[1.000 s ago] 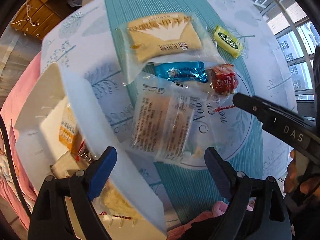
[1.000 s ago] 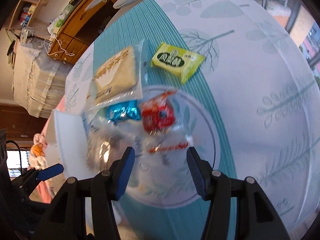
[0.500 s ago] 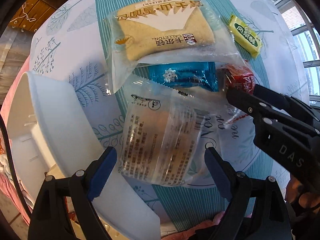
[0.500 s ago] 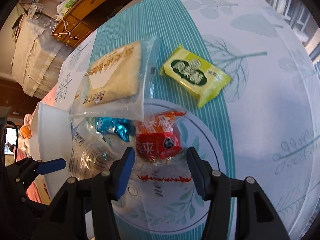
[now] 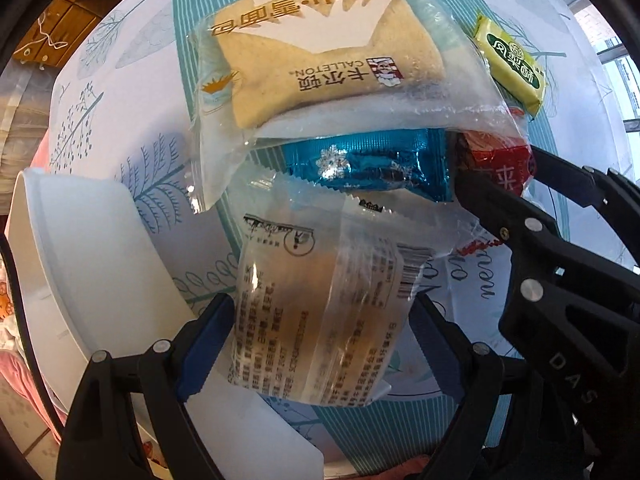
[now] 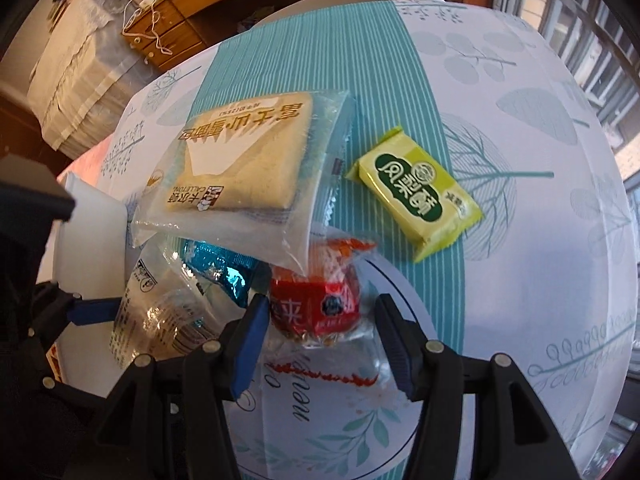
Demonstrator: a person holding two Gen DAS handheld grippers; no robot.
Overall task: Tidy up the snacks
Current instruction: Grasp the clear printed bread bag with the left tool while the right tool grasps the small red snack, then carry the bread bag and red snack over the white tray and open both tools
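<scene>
A clear-wrapped cake packet (image 5: 320, 320) lies on the tablecloth. My left gripper (image 5: 322, 340) straddles it from above, open, its blue pads close beside the wrapper's two edges. In the right wrist view, one blue left finger (image 6: 96, 310) shows beside that packet (image 6: 160, 320). My right gripper (image 6: 320, 340) is open around a red snack (image 6: 316, 308), pads just off its sides; the left wrist view shows the black right gripper (image 5: 500, 176) flanking that red snack (image 5: 500, 156). A blue foil packet (image 5: 368, 164) lies between the two, partly under a bagged bread slice (image 5: 316, 52).
A white plastic box (image 5: 80, 260) stands open at the left, against the cake packet. A yellow-green packet (image 6: 416, 192) lies apart to the right of the bread (image 6: 240, 160). The round table's leaf-print cloth (image 6: 520, 320) is bare on the right. A wooden cabinet (image 6: 172, 28) stands beyond.
Both grippers have come down closer to the pile. The left now straddles the clear cake packet; the right has rolled and shifted until the red snack sits between its fingers.
</scene>
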